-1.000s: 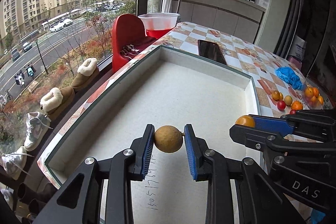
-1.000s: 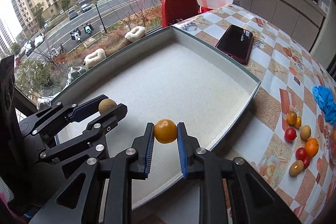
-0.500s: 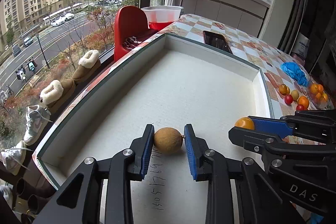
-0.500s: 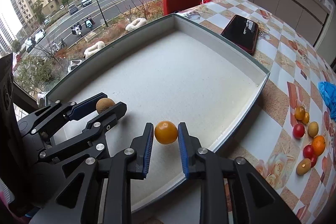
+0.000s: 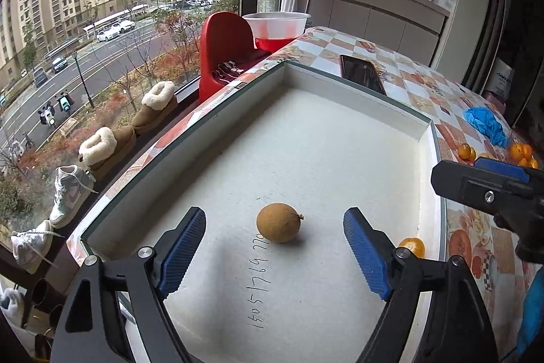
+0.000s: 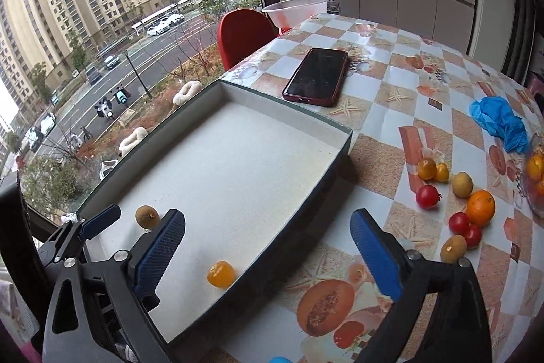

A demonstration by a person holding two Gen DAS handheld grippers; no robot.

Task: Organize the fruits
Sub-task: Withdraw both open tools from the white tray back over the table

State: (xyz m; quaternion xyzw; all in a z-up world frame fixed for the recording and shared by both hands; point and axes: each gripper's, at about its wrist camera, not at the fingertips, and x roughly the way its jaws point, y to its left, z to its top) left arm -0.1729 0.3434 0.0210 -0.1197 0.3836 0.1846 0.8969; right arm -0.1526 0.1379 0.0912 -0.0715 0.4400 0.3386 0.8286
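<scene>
Brown fruit (image 5: 278, 223): loose in the white tray (image 5: 357, 131), left claw (image 5: 274, 256) just spread apart.
Orange fruit (image 6: 221, 274): released, right claw (image 6: 268, 256) just opened wide.
Right view only: loose fruits (image 6: 455, 203) on the worktop (image 6: 391, 84).

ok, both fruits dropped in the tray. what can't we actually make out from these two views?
- Handwritten digits on the tray floor, left wrist view: top of the string hidden behind the brown fruit.
- Orange fruit, left wrist view: lower part hidden behind a left gripper finger.
- Glass bowl of fruit, right wrist view: cut off by the frame edge; contents uncountable.
- Phone screen: dark, unreadable.
</scene>
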